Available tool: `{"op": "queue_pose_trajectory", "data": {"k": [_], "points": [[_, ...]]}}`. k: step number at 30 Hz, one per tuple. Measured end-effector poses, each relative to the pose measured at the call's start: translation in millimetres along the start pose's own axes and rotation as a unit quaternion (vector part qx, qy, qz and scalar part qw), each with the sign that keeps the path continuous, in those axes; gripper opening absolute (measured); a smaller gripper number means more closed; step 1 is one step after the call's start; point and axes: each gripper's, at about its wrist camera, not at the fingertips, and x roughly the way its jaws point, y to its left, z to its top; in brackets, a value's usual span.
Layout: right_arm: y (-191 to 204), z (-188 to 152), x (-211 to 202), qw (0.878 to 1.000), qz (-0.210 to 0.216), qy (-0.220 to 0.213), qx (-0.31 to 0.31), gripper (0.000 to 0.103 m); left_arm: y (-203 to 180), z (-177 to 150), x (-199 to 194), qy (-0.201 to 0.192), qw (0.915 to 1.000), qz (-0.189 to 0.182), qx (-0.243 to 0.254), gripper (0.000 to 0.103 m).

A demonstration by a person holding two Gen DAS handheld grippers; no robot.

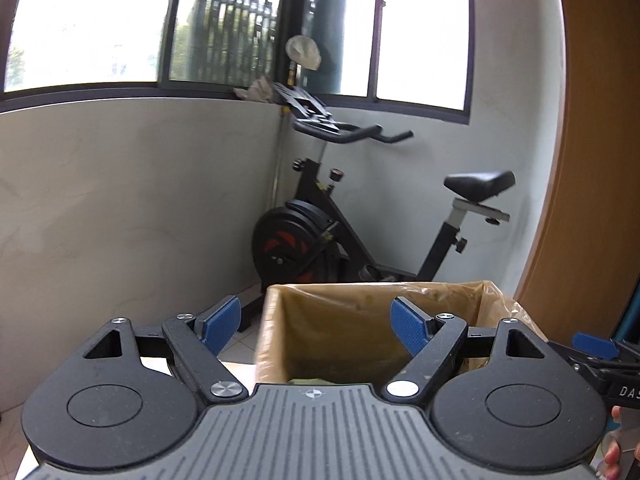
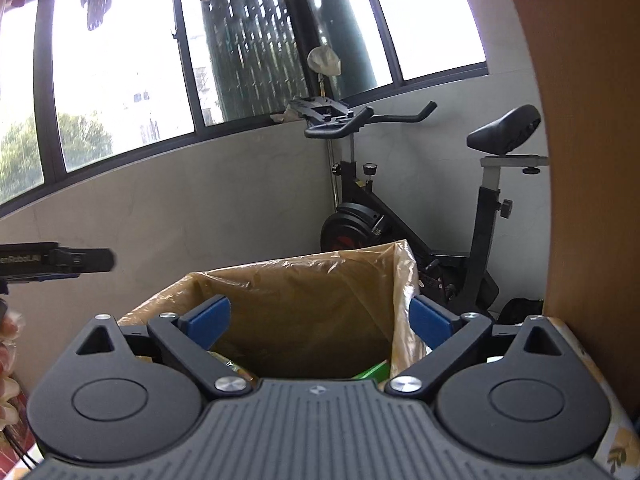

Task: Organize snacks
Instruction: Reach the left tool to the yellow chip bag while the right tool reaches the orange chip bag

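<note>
A square bin lined with a tan plastic bag (image 1: 344, 336) stands straight ahead of both grippers; it also shows in the right wrist view (image 2: 304, 300). Something green and yellowish lies low inside it (image 2: 370, 372), mostly hidden. My left gripper (image 1: 318, 326) is open and empty, its blue pads spread in front of the bin's opening. My right gripper (image 2: 320, 322) is open and empty, also held before the bin's opening. The right gripper shows at the right edge of the left wrist view (image 1: 600, 354). The left gripper shows at the left edge of the right wrist view (image 2: 56, 264).
A black exercise bike (image 1: 320, 232) stands in the corner behind the bin. Grey walls with windows above run behind. A wooden panel (image 1: 592, 160) rises on the right. A patterned surface (image 2: 616, 440) lies at the lower right in the right wrist view.
</note>
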Motion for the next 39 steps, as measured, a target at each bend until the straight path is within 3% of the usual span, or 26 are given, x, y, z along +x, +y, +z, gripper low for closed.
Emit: {"op": "queue_pose_trajectory", "data": {"k": [9, 15, 22, 29, 33, 39], "points": [[11.6, -21.8, -38.4, 1.0, 0.009, -0.008, 0.015, 0.103, 35.9, -20.8, -52.3, -0.002, 0.9994, 0.028, -0.019, 0.084], [26.2, -60.7, -39.0, 1.0, -0.009, 0.014, -0.001, 0.103, 52.0, -58.4, -65.2, 0.031, 0.9982, 0.046, -0.021, 0.084], [44.5, -106.1, -34.4, 0.998, -0.024, 0.048, -0.029, 0.103, 54.0, -112.5, -61.4, 0.086, 0.9921, 0.023, -0.088, 0.084], [58.3, -144.0, -29.8, 0.992, -0.017, 0.096, -0.075, 0.103, 28.7, -149.9, -48.7, 0.139, 0.9872, 0.001, -0.079, 0.084], [63.3, -163.9, -27.7, 0.985, -0.025, 0.123, -0.121, 0.103, 20.4, -166.6, -46.5, 0.162, 0.983, -0.006, -0.085, 0.084], [66.5, -190.3, -26.1, 0.976, -0.011, 0.162, -0.143, 0.103, 12.0, -196.6, -47.7, 0.194, 0.9756, -0.012, -0.103, 0.084]]}}
